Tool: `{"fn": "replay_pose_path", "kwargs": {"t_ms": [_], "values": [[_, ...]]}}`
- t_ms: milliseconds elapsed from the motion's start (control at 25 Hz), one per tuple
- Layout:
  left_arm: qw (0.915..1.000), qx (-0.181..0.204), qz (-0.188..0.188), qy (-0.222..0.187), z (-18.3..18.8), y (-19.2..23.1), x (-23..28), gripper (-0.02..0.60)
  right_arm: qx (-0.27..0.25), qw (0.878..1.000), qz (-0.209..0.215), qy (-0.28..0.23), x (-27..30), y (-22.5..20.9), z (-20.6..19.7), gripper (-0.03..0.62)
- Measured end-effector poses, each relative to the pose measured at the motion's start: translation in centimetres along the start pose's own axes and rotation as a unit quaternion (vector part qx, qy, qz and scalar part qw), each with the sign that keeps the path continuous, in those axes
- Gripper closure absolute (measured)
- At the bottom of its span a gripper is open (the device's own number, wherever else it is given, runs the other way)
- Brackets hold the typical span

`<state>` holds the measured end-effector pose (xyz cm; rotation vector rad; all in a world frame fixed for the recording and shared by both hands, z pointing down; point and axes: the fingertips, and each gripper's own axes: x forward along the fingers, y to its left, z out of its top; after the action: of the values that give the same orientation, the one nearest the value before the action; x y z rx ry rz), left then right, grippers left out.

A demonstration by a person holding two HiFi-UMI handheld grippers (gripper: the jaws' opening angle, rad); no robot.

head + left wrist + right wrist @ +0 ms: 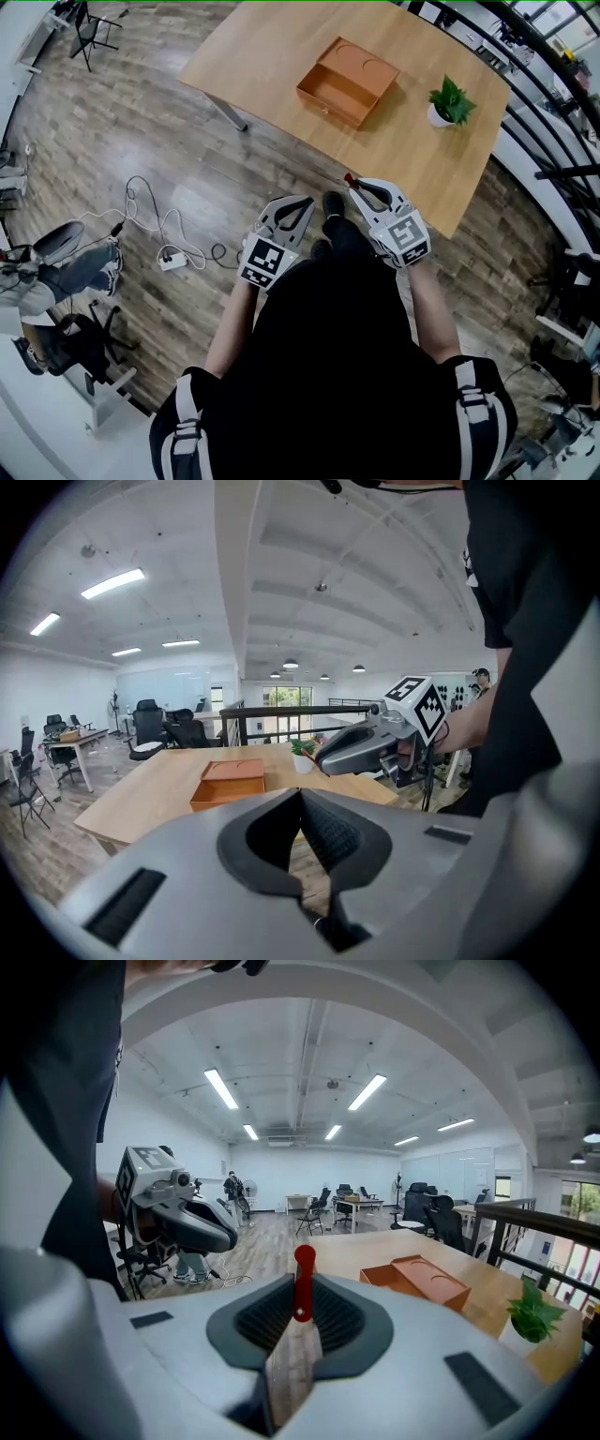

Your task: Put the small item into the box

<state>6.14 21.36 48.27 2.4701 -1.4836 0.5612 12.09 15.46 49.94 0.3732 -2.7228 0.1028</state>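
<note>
An open orange box (347,80) lies on the wooden table (281,47), its lid folded back. My right gripper (359,190) hovers over the table's near edge, shut on a small red-handled tool (349,178). In the right gripper view the red handle (304,1274) sticks out past the pads and a flat blade runs back between them. The box (417,1283) lies ahead to the right there. My left gripper (302,204) hangs over the floor just left of the right one, jaws together with nothing in them. The left gripper view shows the box (228,782) and the right gripper (323,759).
A small potted plant (450,101) stands on the table right of the box. Cables and a power strip (172,261) lie on the wood floor at left, near a seated person (56,272). A black railing (544,103) runs along the right side.
</note>
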Motion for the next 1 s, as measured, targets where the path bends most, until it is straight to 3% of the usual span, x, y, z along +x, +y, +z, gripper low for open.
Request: {"fn": "replay_pose_path", "kwargs": {"t_ms": [200, 560, 1000], "values": [[0.9999, 0.006, -0.003, 0.012, 1.1, 2.4, 2.4, 0.558, 0.019, 1.000, 0.004, -0.001, 1.9, -2.9, 0.2, 0.525], [0.9998, 0.003, 0.009, 0.017, 3.2, 8.0, 6.2, 0.558, 0.005, 1.000, 0.025, 0.010, 6.4, -8.0, 2.1, 0.525], [0.9994, -0.012, 0.028, 0.019, 4.4, 12.0, 9.5, 0.558, -0.002, 0.999, 0.042, 0.023, 9.4, -12.6, 3.0, 0.525]]}}
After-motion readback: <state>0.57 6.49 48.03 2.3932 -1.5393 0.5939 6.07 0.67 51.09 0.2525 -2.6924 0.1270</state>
